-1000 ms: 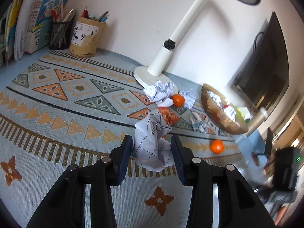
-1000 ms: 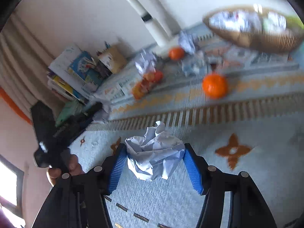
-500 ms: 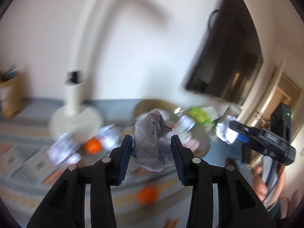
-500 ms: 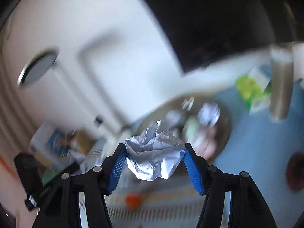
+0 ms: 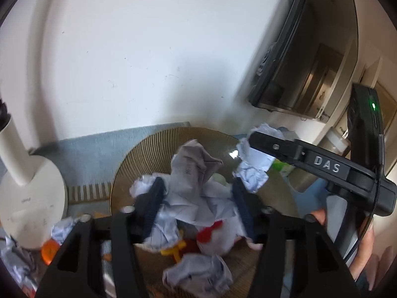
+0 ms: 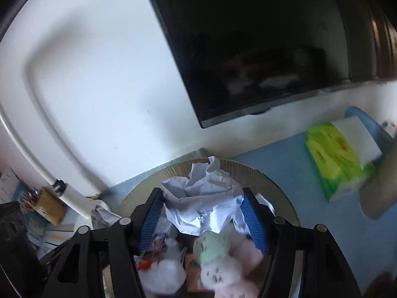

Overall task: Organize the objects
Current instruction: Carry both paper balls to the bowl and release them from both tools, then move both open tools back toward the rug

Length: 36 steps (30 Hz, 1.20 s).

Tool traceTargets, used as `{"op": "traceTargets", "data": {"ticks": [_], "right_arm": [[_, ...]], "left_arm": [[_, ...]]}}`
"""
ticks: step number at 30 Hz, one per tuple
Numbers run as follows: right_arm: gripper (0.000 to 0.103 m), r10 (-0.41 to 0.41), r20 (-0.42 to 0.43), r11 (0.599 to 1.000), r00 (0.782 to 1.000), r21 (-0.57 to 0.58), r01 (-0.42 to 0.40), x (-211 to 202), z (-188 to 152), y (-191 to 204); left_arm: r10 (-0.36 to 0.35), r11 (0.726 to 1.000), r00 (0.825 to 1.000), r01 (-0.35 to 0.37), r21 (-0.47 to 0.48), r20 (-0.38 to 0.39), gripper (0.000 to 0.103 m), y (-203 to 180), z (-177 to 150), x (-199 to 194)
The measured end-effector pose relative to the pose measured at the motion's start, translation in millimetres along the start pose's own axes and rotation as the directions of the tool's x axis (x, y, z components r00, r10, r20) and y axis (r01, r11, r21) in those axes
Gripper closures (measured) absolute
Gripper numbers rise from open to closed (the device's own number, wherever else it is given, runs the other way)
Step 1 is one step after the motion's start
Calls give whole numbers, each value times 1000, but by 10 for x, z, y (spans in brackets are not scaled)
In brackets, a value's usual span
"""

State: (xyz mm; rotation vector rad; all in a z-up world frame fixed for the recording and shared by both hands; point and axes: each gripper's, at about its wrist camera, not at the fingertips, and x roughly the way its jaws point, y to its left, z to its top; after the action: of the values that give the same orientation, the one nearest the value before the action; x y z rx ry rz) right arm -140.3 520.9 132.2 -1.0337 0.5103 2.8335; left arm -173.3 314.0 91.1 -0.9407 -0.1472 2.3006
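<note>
My left gripper (image 5: 197,207) hangs over the round wicker basket (image 5: 148,149). Its jaws are opening, and a crumpled sheet of gridded paper (image 5: 196,186) sits loose between the pads. My right gripper (image 6: 203,213) is over the same basket (image 6: 278,186). Its jaws are starting to open too, but a crumpled white paper ball (image 6: 203,198) still spans from one blue pad to the other. In the left wrist view the right gripper (image 5: 253,146) reaches in from the right with its paper ball (image 5: 255,166). The basket holds more paper balls (image 5: 198,275) and small plush toys (image 6: 218,255).
A white lamp base (image 5: 29,198) stands left of the basket, with an orange (image 5: 49,250) and loose paper beside it. A green tissue pack (image 6: 340,159) lies to the right. A dark screen (image 6: 248,49) hangs on the wall behind. A hand (image 5: 367,248) holds the right gripper.
Both grippers swung with their paper balls from the patterned cloth to above the basket. The left jaws have spread wide and its paper has come loose. The right jaws have widened slightly.
</note>
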Motion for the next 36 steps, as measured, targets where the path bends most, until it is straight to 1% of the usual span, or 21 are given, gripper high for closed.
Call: {"op": "traceTargets", "data": {"ticks": [1, 3, 6, 11, 13, 14, 16, 18, 20, 21, 22, 23, 24, 25, 27, 28, 29, 31, 33, 34, 36], "right_arm": [[29, -8, -10, 1000, 1000, -15, 8, 79, 23, 2], [29, -21, -20, 1000, 1000, -21, 21, 129, 3, -40], [29, -1, 8, 1000, 1000, 4, 1, -65, -41, -119], [26, 75, 23, 996, 997, 36, -76, -620, -224, -96], [16, 92, 6, 996, 996, 22, -92, -871, -354, -5], [15, 104, -2, 994, 995, 16, -104, -983, -419, 26], [14, 159, -17, 987, 987, 11, -158, -1241, -600, 117], [12, 219, -33, 976, 975, 2, -219, -1430, -801, 232], [9, 266, -44, 964, 963, -3, -266, -1576, -1053, 308], [4, 280, -47, 960, 959, -10, -281, -1619, -1197, 357], [0, 274, -48, 961, 960, -26, -276, -1630, -1371, 409], [0, 252, -47, 966, 967, -44, -254, -1614, -1535, 451], [0, 224, -48, 972, 973, -64, -227, -1571, -1710, 494], [0, 194, -44, 977, 980, -84, -197, -1499, -1903, 542], [0, 116, -11, 988, 993, -98, -117, -1433, -2172, 587], [0, 70, 13, 994, 997, -83, -68, -1405, -2287, 593], [0, 56, 26, 996, 998, -72, -54, -1399, -2354, 599], [0, 75, 48, 995, 996, -74, -71, -1384, -2433, 616], [0, 37, 51, 993, 998, -114, -32, -1343, -2477, 684], [0, 17, 48, 993, 999, -119, -11, -1314, -2491, 702], [0, 2, 65, 995, 998, -102, 5, -1322, -2500, 690]], "left_arm": [[15, 1000, 1000, -15, 1, 5, 22, -9, 11, 16], [12, 1000, 1000, -12, 8, 18, 21, -18, -5, -48], [21, 1000, 999, -21, 12, 40, 21, -27, -19, -287], [-2, 999, 992, 8, -47, 122, 21, 17, -218, -1027], [-5, 999, 987, 13, -48, 159, 21, 38, -331, -1350], [9, 999, 985, 0, -50, 174, 21, 41, -413, -1520], [52, 997, 980, -39, -67, 194, 16, 106, -601, -1843], [110, 990, 969, -87, -108, 220, 1, 231, -817, -2146], [206, 974, 948, -176, -142, 243, 1, 351, -1078, -2415], [281, 957, 930, -252, -146, 237, 1, 424, -1196, -2511], [381, 923, 896, -355, -148, 228, 1, 498, -1296, -2553], [483, 876, 848, -461, -145, 218, 1, 578, -1426, -2570], [546, 838, 815, -528, -139, 196, 1, 652, -1548, -2546], [587, 809, 795, -572, -134, 155, 1, 774, -1672, -2493], [607, 792, 790, -593, -145, 83, 1, 1014, -1860, -2395], [607, 789, 792, -593, -160, 58, 1, 1111, -1940, -2337], [608, 786, 793, -591, -179, 51, 1, 1187, -1997, -2282], [626, 770, 776, -601, -213, 75, 2, 1247, -2085, -2299], [618, 779, 778, -588, -217, 114, 1, 1214, -2086, -2350], [613, 784, 781, -583, -213, 119, 1, 1204, -2092, -2353], [581, 805, 810, -558, -204, 76, 1, 1243, -2094, -2264]]}}
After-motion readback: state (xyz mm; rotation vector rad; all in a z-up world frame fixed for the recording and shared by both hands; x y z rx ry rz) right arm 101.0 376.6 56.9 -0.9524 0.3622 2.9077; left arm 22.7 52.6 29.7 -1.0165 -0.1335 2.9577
